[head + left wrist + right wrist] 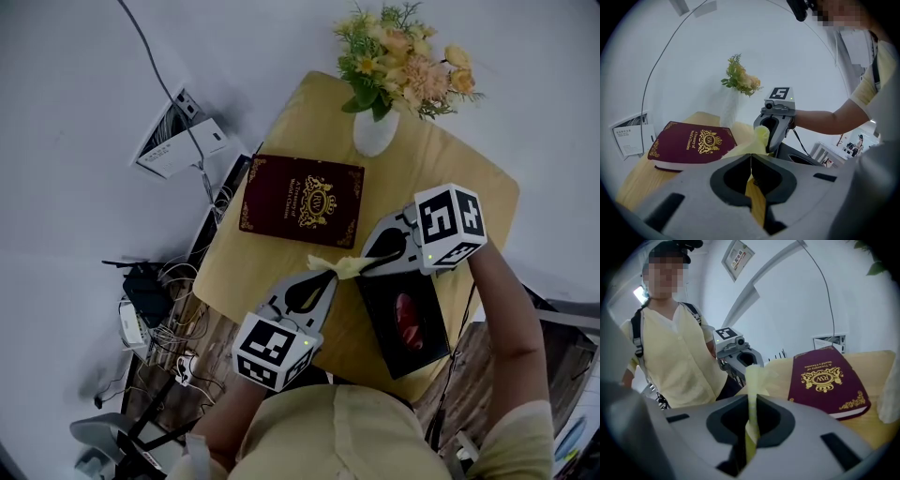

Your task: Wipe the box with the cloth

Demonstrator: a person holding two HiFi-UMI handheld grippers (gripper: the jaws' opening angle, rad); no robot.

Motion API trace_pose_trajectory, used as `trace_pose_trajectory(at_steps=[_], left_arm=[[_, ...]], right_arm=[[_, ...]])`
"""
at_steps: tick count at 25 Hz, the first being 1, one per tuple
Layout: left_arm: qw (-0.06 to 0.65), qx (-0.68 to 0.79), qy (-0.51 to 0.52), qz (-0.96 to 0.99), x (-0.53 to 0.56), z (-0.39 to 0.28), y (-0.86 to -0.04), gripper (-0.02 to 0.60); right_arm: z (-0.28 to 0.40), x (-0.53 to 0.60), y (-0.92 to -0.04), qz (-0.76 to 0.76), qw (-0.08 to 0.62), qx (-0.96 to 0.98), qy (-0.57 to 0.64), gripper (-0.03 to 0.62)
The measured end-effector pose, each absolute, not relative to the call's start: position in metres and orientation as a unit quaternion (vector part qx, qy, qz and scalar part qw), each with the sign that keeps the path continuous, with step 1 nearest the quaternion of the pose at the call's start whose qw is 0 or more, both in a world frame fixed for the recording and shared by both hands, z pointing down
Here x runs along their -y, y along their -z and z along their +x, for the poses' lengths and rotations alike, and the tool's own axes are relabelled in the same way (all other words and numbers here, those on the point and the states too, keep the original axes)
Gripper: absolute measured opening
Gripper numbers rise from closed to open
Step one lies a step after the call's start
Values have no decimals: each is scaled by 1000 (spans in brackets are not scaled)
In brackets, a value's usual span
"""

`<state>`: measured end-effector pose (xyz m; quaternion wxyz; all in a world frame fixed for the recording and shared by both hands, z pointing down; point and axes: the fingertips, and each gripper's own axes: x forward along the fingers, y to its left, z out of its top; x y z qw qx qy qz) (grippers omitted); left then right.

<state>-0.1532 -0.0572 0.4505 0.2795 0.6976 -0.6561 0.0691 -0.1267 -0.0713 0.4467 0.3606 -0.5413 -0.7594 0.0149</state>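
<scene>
Both grippers pinch the same cloth (342, 266). The left gripper (323, 274) has its fingers closed on one end and the right gripper (370, 261) on the other, as each gripper view shows a yellow strip clamped in the slit between the fingers. The cloth spans the short gap between them as a bunched, pale yellow twist, held above the worktop (291, 117).

I take the black box (412, 323) to be the task's box. The maroon book (302, 200) might be a book-shaped case, but I cannot tell.

In the head view the box lies at about 5 o'clock from the cloth, near the worktop's edge closest to the person. Its long axis runs roughly from 11 to 5 o'clock. The right gripper is the nearer one, its fingers above the box's 11 o'clock corner, while the left gripper sits off the box's side at about 9 o'clock. The book lies at about 10 o'clock from the cloth, well apart from the box.

The box looks matte black and flat-topped, with a reddish patch in its middle that may be a window or print. The cloth is not yet touching it, so the coming move is probably down and towards 5 o'clock.
</scene>
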Motion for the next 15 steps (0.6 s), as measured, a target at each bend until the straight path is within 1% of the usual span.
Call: trace_pose_trajectory(at_steps=[6, 15], left_arm=[[279, 648, -82, 704, 65, -145, -454, 21], [285, 638, -88, 710, 76, -139, -459, 21]], right_arm=[[-116, 69, -459, -578, 400, 712, -9, 37], [-108, 79, -455, -580, 397, 710, -37, 37]])
